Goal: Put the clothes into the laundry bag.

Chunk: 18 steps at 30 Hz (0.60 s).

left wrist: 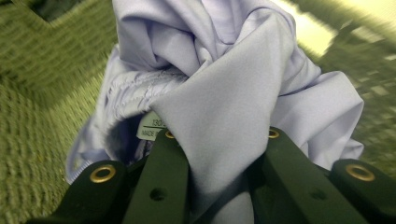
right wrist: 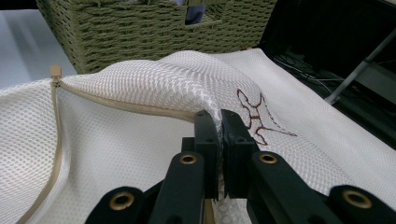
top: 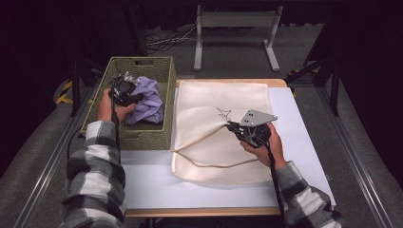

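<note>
A crumpled lavender garment (top: 151, 102) lies in the woven green basket (top: 142, 135) at the table's left. My left gripper (top: 124, 90) is inside the basket, shut on a fold of that garment (left wrist: 224, 93); the cloth bulges up between the jaws of the left gripper (left wrist: 220, 134), and a white label (left wrist: 152, 126) shows beside them. A cream mesh laundry bag (top: 218, 99) lies flat on the white table. My right gripper (top: 233, 126) is shut on the upper edge of the bag's opening and holds it raised. In the right gripper view the right gripper (right wrist: 218, 116) pinches the mesh (right wrist: 116, 140) beside the zipper (right wrist: 116, 106).
The basket (right wrist: 140, 32) stands right against the bag's left side. A brown embroidered figure (right wrist: 254, 116) marks the bag's top. Bare white tabletop (top: 304, 137) runs to the right of and in front of the bag. Metal table legs (top: 235, 21) and cables stand on the floor beyond.
</note>
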{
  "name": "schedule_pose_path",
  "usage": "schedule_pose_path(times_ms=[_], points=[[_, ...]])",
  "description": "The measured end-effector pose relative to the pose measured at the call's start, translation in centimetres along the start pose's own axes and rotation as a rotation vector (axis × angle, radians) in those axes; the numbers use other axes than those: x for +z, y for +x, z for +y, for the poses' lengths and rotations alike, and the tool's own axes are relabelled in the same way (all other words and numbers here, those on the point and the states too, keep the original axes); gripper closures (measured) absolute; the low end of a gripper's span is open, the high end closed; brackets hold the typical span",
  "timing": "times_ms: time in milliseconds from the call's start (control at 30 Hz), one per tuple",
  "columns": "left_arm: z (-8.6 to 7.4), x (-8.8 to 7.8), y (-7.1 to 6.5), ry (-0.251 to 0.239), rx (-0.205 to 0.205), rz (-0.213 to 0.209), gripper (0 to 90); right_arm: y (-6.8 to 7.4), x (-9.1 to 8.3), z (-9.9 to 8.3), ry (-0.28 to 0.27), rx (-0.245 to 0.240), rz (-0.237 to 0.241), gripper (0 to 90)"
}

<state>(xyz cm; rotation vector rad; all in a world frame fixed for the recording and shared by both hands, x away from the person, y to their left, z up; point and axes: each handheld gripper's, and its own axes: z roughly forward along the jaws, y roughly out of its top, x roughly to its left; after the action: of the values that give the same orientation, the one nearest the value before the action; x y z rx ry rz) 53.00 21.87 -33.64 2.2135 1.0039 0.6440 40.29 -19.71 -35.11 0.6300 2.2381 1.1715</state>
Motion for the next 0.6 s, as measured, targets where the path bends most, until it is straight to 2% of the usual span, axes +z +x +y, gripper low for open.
schedule_pose_path(times_ms=[67,100,267,433,500,600], points=[[-0.5,-0.8,-0.5,-0.053,-0.019,-0.016,82.5,-0.1,0.0,0.0,-0.005,0.007,0.004,86.8],[-0.6,-1.1,-0.7,-0.060,-0.021,-0.018,82.5,-0.1,0.0,-0.1,-0.005,0.012,0.006,86.8],[-1.4,-2.7,-2.3,-0.165,-0.034,-0.044,82.7,-0.1,0.0,-0.1,-0.009,0.013,0.008,86.8],[-2.1,-3.6,-3.1,-0.213,-0.039,-0.063,82.7,0.0,0.1,-0.1,-0.006,0.011,0.009,86.8],[-2.2,-3.9,-3.4,-0.228,-0.035,-0.059,82.7,0.0,0.1,-0.1,-0.005,0.011,0.011,86.8],[-2.7,-4.8,-3.5,-0.294,-0.067,-0.086,82.8,0.1,0.2,-0.2,-0.005,0.011,0.009,86.8]])
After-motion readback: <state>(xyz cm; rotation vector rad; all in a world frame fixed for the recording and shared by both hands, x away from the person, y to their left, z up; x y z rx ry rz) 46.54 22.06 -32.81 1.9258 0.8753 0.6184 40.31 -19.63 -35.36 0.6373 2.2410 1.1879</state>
